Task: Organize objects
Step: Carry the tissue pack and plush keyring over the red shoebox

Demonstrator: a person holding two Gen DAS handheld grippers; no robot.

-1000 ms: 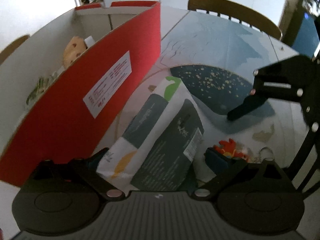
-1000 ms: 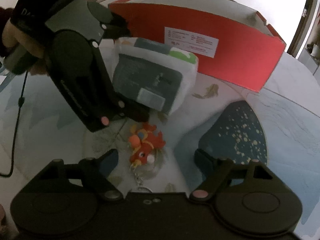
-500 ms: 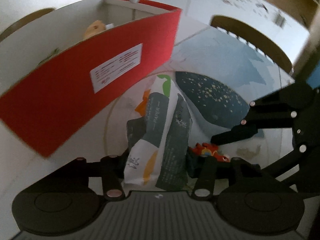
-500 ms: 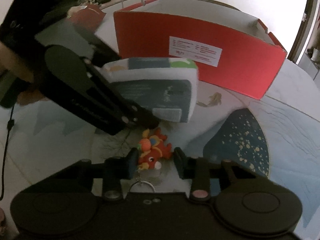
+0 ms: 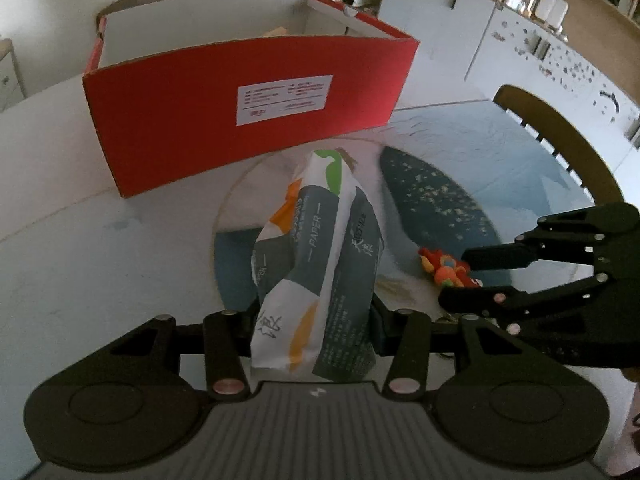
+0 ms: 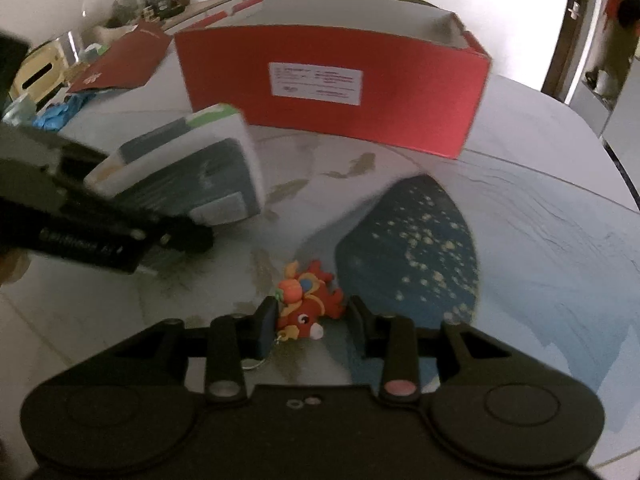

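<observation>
My left gripper [image 5: 316, 320] is shut on a white, grey and green tissue pack [image 5: 320, 264] and holds it up off the table; the pack also shows in the right wrist view [image 6: 188, 176]. My right gripper [image 6: 310, 320] is shut on a small red dragon keychain toy [image 6: 308, 304], lifted just above the table; the toy also shows in the left wrist view [image 5: 446, 270]. The open red cardboard box [image 5: 248, 108] stands behind both, also in the right wrist view [image 6: 332, 88].
The round table has a blue and white patterned cover [image 6: 520, 240]. A wooden chair back [image 5: 560, 140] stands at the far right. A red lid and clutter [image 6: 120, 60] lie left of the box. White cabinets [image 5: 480, 32] stand beyond.
Both grippers have closed, the left on the tissue pack, the right on the dragon toy. Both have lifted and pulled back from the red box.
</observation>
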